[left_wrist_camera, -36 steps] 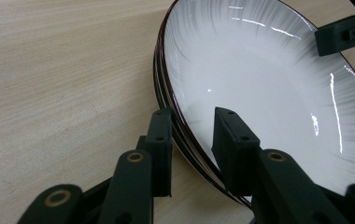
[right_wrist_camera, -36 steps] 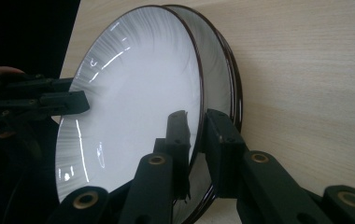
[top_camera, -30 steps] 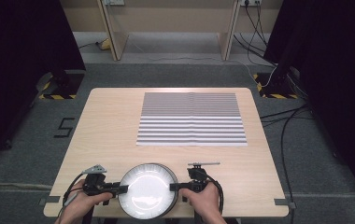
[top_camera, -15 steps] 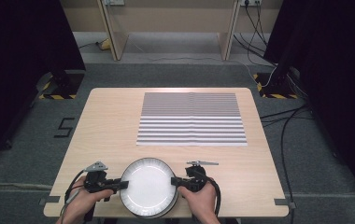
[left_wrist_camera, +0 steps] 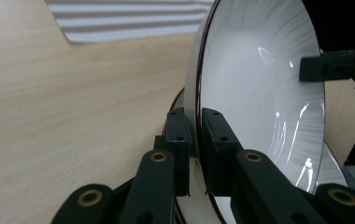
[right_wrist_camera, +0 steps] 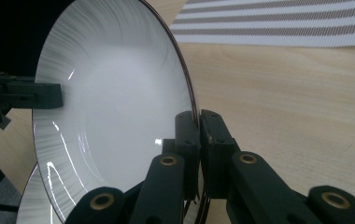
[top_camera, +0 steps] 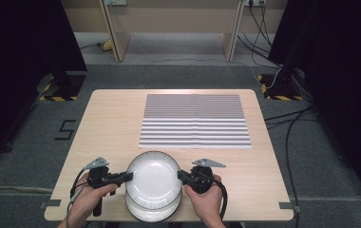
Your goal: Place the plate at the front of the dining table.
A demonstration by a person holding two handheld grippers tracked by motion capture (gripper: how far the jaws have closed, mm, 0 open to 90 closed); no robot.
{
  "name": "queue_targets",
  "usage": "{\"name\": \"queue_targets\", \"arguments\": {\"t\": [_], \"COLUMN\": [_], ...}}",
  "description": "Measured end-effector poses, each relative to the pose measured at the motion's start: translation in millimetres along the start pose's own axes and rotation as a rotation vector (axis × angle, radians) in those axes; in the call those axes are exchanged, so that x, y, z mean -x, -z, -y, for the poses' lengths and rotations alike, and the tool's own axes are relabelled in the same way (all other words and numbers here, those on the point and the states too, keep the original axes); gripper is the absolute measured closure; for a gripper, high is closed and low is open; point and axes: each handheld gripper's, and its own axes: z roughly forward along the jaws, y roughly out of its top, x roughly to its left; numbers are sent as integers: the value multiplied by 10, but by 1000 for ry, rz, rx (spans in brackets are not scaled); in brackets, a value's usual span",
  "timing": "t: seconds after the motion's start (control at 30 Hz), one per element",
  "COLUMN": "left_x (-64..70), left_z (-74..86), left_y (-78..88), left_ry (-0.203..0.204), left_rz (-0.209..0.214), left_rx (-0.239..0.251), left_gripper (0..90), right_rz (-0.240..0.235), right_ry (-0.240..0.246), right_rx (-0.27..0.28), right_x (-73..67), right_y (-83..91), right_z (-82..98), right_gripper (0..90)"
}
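A white plate with a dark rim (top_camera: 154, 176) is held over a second plate like it (top_camera: 152, 213) at the table's near edge. My left gripper (top_camera: 130, 176) is shut on the upper plate's left rim. Its jaws have just been closing, and in the left gripper view the rim of the plate (left_wrist_camera: 259, 93) sits pinched in my left gripper (left_wrist_camera: 195, 116). On the opposite rim, my right gripper (top_camera: 181, 175) is shut. In the right gripper view my right gripper (right_wrist_camera: 198, 119) clamps the tilted plate (right_wrist_camera: 115, 93), with the lower plate (right_wrist_camera: 31, 205) beneath.
A grey-and-white striped mat (top_camera: 195, 121) lies flat on the far half of the light wooden table (top_camera: 112, 128). Dark floor with cables surrounds the table, and wooden furniture legs stand beyond its far edge.
Both grippers have closed onto the upper plate's rim. That plate has shifted up and away from the near edge, uncovering the second plate under it.
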Motion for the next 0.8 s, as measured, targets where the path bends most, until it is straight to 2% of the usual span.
{"name": "queue_targets", "arguments": {"t": [0.1,0.2,0.53,0.8], "left_x": [19,23,54,89], "left_z": [-60,-86,-168,-265], "left_y": [-17,-26,-52,-75], "left_ry": [-31,-25,-37,-55], "left_rz": [-10,-4,-29,-25], "left_rx": [26,44,128,142], "left_gripper": [825,827,841,840], "right_rz": [9,15,36,52], "right_ry": [16,29,63,70], "right_rx": [29,55,122,153], "right_x": [13,22,11,33], "right_y": [15,36,75,120], "right_z": [-16,-36,-118,-212], "right_gripper": [868,868,867,863]}}
